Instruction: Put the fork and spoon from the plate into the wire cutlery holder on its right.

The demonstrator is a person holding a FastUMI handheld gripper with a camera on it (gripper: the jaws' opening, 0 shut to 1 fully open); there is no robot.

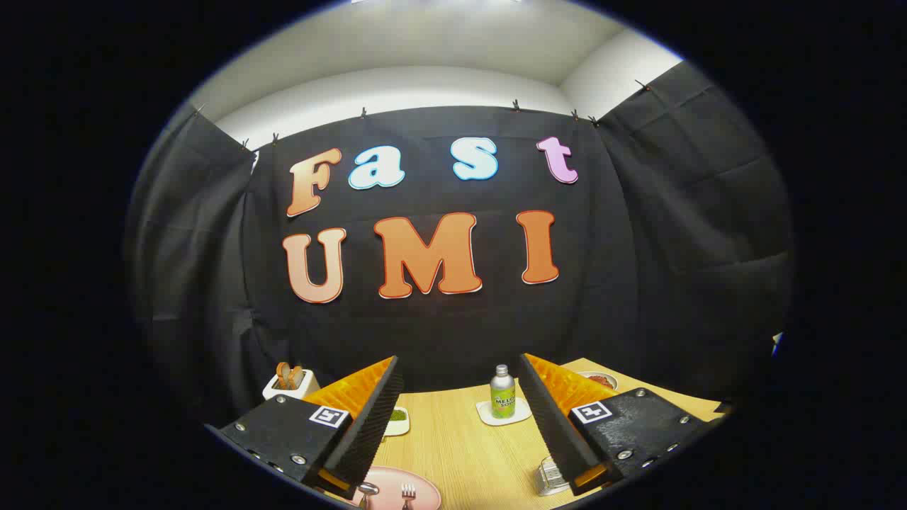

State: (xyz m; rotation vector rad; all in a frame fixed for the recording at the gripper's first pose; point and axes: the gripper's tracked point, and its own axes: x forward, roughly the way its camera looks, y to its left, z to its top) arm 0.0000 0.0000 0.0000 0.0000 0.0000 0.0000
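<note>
I see the gripper [460, 368] held high over the wooden table [460, 446], fingers spread wide, nothing between them. Far left: a white box [289, 384] holding brown items. Near the left finger: pink plate [418, 490] with spoon [368, 489] and fork [408, 491] lying on it. A small green dish [397, 418] behind. Middle, beyond the fingers: a green bottle [502, 393] upright on a white coaster [504, 413]. By the right finger: the wire cutlery holder [550, 478], partly hidden. Far right: a bowl [601, 381].
</note>
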